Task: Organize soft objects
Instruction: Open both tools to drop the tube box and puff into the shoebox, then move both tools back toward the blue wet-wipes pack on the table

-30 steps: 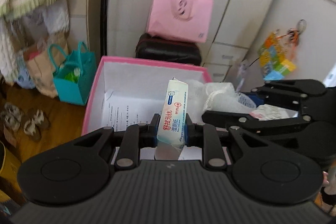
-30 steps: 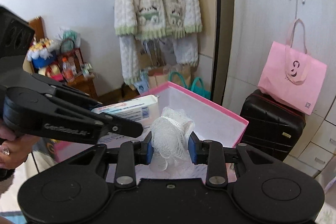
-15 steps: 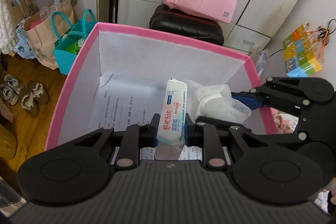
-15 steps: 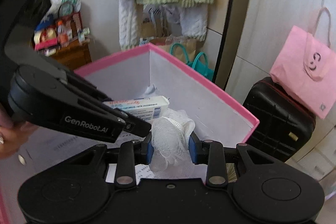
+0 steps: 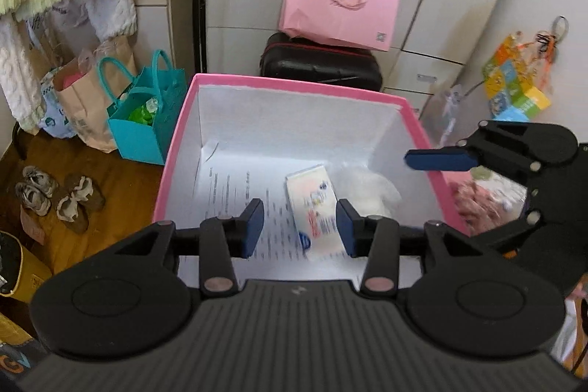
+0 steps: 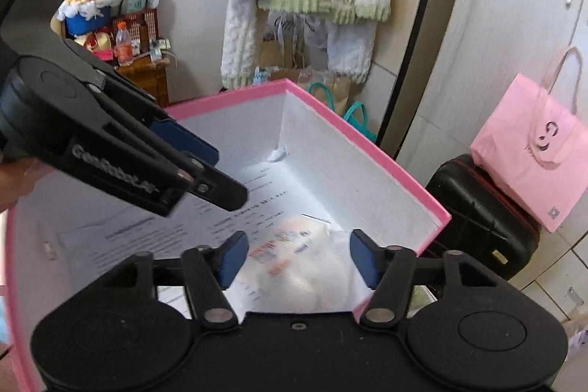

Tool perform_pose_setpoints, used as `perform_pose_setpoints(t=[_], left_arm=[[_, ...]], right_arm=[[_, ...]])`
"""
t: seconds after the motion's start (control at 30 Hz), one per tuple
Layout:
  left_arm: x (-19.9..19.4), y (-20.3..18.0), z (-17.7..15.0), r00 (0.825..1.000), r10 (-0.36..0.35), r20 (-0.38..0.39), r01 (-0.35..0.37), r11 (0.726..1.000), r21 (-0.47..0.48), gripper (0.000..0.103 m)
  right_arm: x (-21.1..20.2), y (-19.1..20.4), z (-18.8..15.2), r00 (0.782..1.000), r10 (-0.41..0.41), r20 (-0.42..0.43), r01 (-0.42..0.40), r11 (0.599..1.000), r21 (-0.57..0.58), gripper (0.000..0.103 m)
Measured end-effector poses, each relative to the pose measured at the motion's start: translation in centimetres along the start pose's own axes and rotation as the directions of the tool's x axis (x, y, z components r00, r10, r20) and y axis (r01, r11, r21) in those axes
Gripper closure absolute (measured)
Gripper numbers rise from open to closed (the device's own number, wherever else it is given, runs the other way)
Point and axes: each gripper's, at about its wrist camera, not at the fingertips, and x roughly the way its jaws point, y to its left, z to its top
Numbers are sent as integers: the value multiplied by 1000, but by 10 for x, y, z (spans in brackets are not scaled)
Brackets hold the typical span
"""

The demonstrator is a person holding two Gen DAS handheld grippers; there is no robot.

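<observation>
Both tools are hovering over the pink box, angled down into it, which reads as the drop-off point for the soft things being sorted. The left tool is standing with its jaws parted and nothing between the pads; they have just been opening, and the tissue pack is lying loose on the printed sheet lining the box floor, toward the right wall. The right tool is likewise spread wide, its jaws having just been opening, and the white mesh puff is resting on the floor right beside the pack, the two touching or nearly so; blur is hiding the exact contact. Counting: two tools, both empty; two soft items in the box, one pack and one puff; one paper sheet under them. Judging by this, both releases look done.
</observation>
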Motion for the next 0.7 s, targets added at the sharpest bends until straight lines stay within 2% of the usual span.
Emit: perform_pose_setpoints(t=[0.13,0.3,0.5,0.7], left_arm=[[-27,-4,-14,1000,8,13,-9,999,38,60],[-60,-11,-32,999,-13,47,9,996,88,56],[-90,-22,-51,998,-58,33,54,991,120,53],[-118,-38,-71,997,-64,46,55,982,182,45]], right_arm=[[-36,2,-9,998,45,36,-48,995,90,36],[-77,16,-20,997,59,59,-67,987,149,35],[-108,37,-30,998,43,54,-52,984,168,35],[-136,57,-38,997,18,70,-30,986,166,31]])
